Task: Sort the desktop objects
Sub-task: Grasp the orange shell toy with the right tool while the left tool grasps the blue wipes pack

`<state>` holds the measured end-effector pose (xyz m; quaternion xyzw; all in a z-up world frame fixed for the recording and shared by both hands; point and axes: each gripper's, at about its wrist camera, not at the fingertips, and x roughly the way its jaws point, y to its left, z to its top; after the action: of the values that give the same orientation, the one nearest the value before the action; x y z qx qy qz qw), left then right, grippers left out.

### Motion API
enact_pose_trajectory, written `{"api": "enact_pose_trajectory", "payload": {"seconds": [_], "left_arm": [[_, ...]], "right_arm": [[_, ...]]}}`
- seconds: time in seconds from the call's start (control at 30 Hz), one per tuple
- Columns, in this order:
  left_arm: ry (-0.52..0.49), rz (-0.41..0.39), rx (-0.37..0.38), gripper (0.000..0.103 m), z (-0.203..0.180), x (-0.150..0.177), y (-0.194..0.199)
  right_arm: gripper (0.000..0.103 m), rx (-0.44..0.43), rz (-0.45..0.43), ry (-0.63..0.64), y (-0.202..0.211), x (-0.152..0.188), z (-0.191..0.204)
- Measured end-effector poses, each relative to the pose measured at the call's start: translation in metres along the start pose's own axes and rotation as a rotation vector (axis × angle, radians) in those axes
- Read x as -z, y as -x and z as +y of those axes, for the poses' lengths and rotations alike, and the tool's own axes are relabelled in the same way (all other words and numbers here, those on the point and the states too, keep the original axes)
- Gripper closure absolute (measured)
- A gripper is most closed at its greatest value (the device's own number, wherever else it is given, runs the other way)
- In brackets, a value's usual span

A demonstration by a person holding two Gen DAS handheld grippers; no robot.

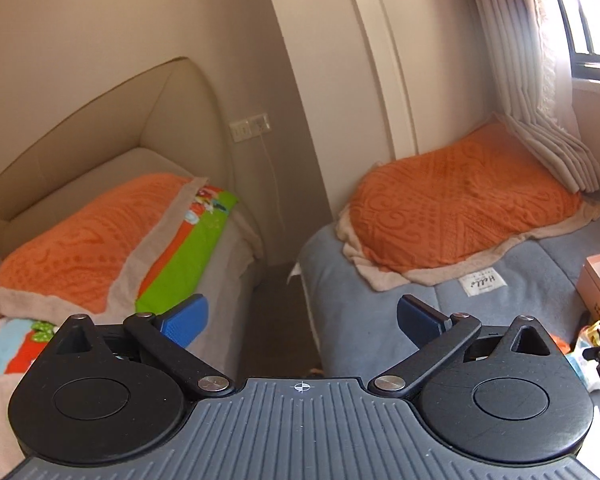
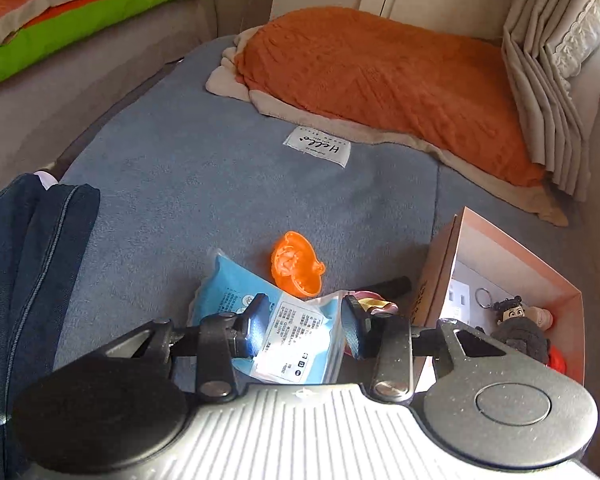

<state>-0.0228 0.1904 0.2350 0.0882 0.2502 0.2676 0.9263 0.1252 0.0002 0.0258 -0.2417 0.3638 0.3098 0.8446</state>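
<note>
The left hand-held gripper (image 1: 298,322) stands wide with nothing between its blue pads, raised over the gap between two beds. The right hand-held gripper (image 2: 306,326) is narrow, its pads either side of a blue-and-white packet (image 2: 268,320) without pressing it. An orange plastic toy (image 2: 296,264) lies just beyond, and an open cardboard box (image 2: 440,264) holding a doll keychain (image 2: 518,326) sits to the right on the blue bed cover (image 2: 220,184).

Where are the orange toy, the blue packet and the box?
orange toy (image 2: 296,264), right wrist view, middle of its ridged top.
blue packet (image 2: 236,284), right wrist view, upper blue part.
box (image 2: 512,256), right wrist view, far inner wall.
</note>
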Motion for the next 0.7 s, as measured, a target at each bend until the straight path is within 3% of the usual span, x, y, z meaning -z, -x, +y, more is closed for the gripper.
{"api": "enact_pose_trajectory", "payload": {"seconds": [0.07,0.17,0.3,0.47,0.53,0.63,0.7], "left_arm": [[-0.002,0.031,0.029,0.0,-0.004,0.005,0.002],[0.034,0.098,0.193,0.0,-0.029,0.023,-0.01],[0.059,0.209,0.404,0.0,-0.103,0.061,-0.046],[0.023,0.303,0.543,0.0,-0.203,0.103,-0.087],[0.029,0.314,0.568,0.0,-0.227,0.107,-0.098],[0.016,0.267,0.534,0.0,-0.242,0.112,-0.098],[-0.002,0.274,0.531,0.0,-0.244,0.118,-0.1]], "right_arm": [[0.063,0.004,-0.01,0.008,0.01,0.004,0.0],[0.058,0.047,-0.022,0.018,0.024,0.012,-0.007],[0.056,0.097,-0.017,0.01,0.038,0.025,-0.023],[0.056,0.143,-0.003,-0.037,0.045,0.031,-0.055],[0.056,0.122,0.011,-0.086,0.042,0.024,-0.068],[0.053,0.035,0.021,-0.158,0.027,0.003,-0.077],[0.044,-0.027,0.037,-0.187,0.007,-0.013,-0.075]]}}
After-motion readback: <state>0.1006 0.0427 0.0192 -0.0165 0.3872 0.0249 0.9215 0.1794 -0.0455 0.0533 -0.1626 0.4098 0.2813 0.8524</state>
